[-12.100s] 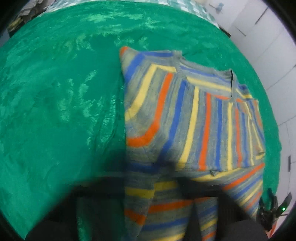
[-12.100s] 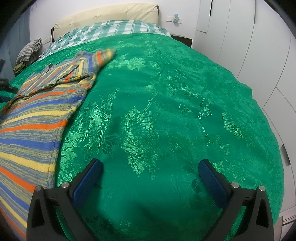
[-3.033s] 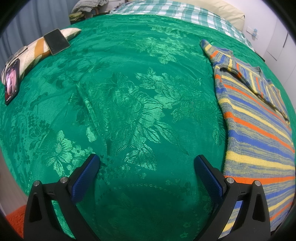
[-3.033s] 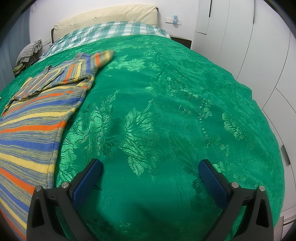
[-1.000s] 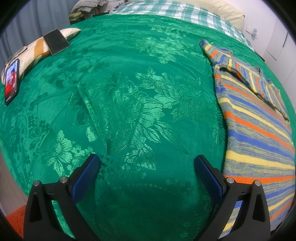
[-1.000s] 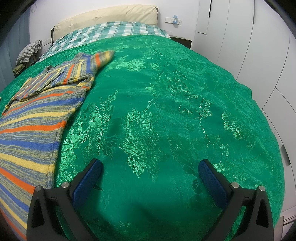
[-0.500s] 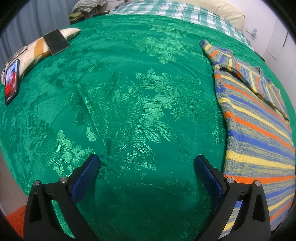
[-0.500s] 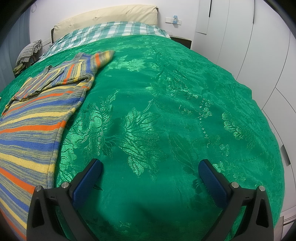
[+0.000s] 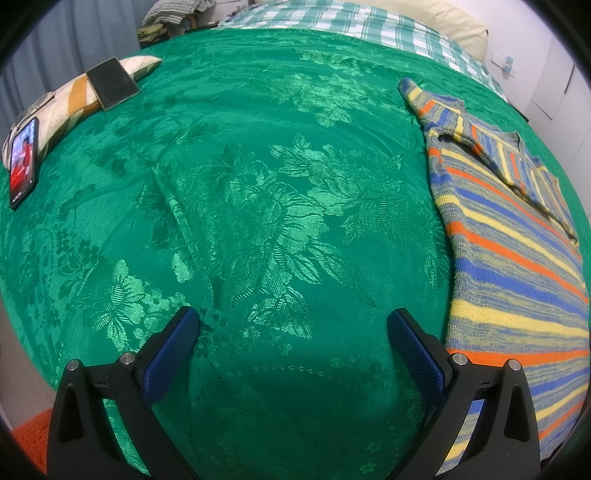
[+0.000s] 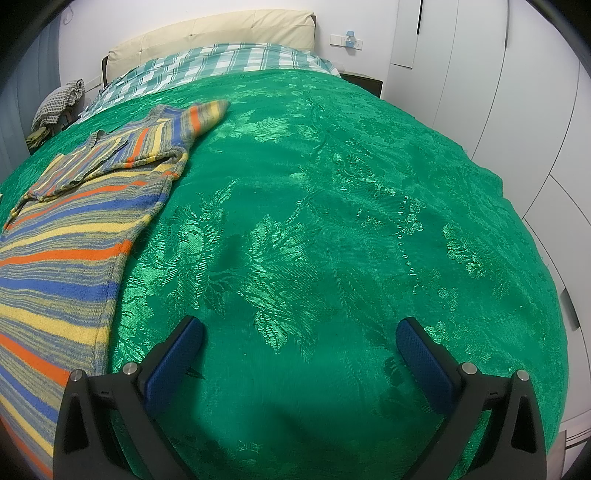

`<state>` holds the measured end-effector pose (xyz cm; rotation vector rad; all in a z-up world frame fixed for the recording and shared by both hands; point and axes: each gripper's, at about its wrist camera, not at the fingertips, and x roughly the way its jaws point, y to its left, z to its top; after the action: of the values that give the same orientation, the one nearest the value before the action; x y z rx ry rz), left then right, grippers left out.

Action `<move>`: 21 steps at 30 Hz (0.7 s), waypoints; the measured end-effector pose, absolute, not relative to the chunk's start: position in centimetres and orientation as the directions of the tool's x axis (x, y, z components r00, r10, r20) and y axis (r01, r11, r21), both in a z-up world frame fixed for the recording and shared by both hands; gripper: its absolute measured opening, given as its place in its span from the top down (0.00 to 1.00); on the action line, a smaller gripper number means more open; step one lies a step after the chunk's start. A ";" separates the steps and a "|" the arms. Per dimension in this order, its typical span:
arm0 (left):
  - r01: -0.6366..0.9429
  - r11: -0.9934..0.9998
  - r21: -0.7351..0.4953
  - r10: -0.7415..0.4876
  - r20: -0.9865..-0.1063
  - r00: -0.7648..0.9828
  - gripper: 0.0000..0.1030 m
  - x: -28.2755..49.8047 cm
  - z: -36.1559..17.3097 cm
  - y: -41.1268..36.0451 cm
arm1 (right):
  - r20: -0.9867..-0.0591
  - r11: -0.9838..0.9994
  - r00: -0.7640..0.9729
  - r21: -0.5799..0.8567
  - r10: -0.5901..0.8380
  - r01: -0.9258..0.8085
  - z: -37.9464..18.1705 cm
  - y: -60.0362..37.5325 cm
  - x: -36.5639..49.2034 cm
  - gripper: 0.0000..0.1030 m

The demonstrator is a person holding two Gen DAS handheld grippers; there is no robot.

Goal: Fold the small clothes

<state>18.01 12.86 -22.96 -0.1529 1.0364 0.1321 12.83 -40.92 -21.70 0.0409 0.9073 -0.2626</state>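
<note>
A small striped sweater (image 9: 517,258) in grey, blue, yellow and orange lies flat on the green bedspread (image 9: 258,203), with its sleeves folded in over the chest. It fills the right side of the left wrist view and the left side of the right wrist view (image 10: 66,236). My left gripper (image 9: 293,325) stands open over bare bedspread just left of the sweater's hem. My right gripper (image 10: 301,332) is open too, over bare bedspread to the right of the sweater. Neither holds anything.
Two phones (image 9: 112,83) (image 9: 23,162) rest on a striped cushion (image 9: 70,99) at the bed's far left edge. A checked sheet (image 10: 221,66) and cream headboard (image 10: 221,31) lie beyond. White wardrobe doors (image 10: 517,92) stand to the right. An orange rug (image 9: 31,435) shows below the bed.
Over the last second nothing has moved. Twelve seconds ago the left gripper hovered above the sweater; now it sits low beside it.
</note>
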 end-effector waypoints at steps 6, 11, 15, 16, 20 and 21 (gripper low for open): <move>-0.181 0.982 -0.063 0.037 -0.863 0.503 0.01 18.0 -23.0 12.9 | -0.783 0.967 0.586 -0.075 -0.208 0.242 -21.7 -40.9 12.8 0.00; -0.180 0.982 -0.065 0.036 -0.863 0.504 0.01 18.0 -23.0 12.9 | -0.783 0.967 0.586 -0.075 -0.208 0.242 -21.7 -40.9 12.8 0.00; -0.206 0.970 -0.126 -0.001 -0.854 0.520 0.02 17.3 -21.8 13.9 | -0.786 0.968 0.585 -0.070 -0.201 0.240 -21.6 -41.0 12.8 0.00; -0.215 0.965 -0.148 -0.012 -0.847 0.532 0.02 16.8 -21.3 14.3 | -0.790 0.970 0.583 -0.059 -0.189 0.235 -21.4 -41.1 12.7 0.00; -0.196 0.944 -0.266 -0.112 -0.816 0.567 0.01 13.8 -19.0 16.0 | -0.818 0.970 0.574 0.101 -0.046 0.222 -19.2 -42.6 12.1 0.01; -0.168 0.942 -0.290 -0.154 -0.820 0.552 0.01 13.1 -19.0 15.9 | -0.817 0.964 0.577 0.149 -0.005 0.219 -18.3 -42.7 11.6 0.01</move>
<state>13.07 15.90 -18.98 -0.3566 0.9921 0.0089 11.58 -42.71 -18.25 0.2445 0.9490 -0.1326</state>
